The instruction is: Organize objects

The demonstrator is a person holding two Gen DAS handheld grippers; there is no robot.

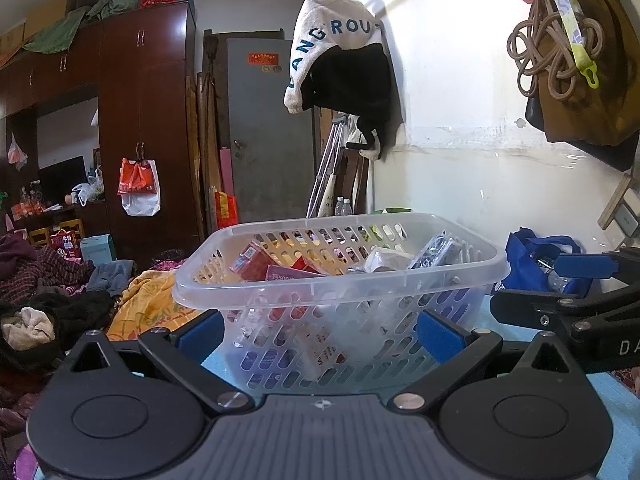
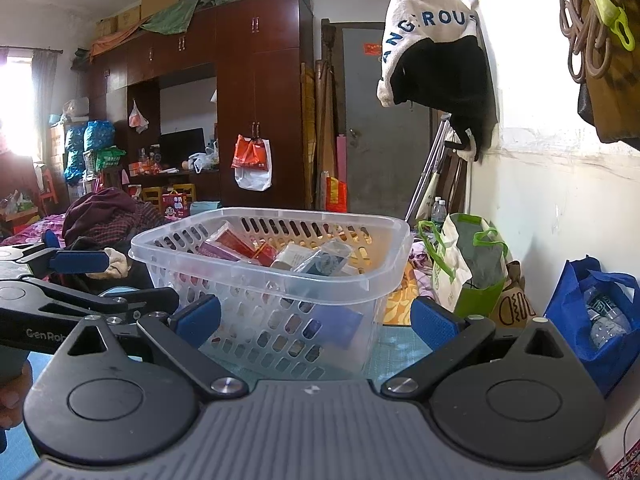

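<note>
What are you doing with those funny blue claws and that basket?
A person is tidying up with a hand-held gripper in each hand. Both sit in front of the clear plastic basket, which stands on a light blue surface and already holds small boxes and packets. The left hand-held gripper and the right hand-held gripper are both open and hold nothing; neither clearly touches the basket. A blue bag with bottles sits by the wall.

Both wrist cameras sit low, close behind the clear basket (image 1: 340, 276), facing across it toward the wardrobe (image 1: 144, 120) and grey door (image 1: 268, 128). The left view looks from its left, the right from its right; both share these.
</note>
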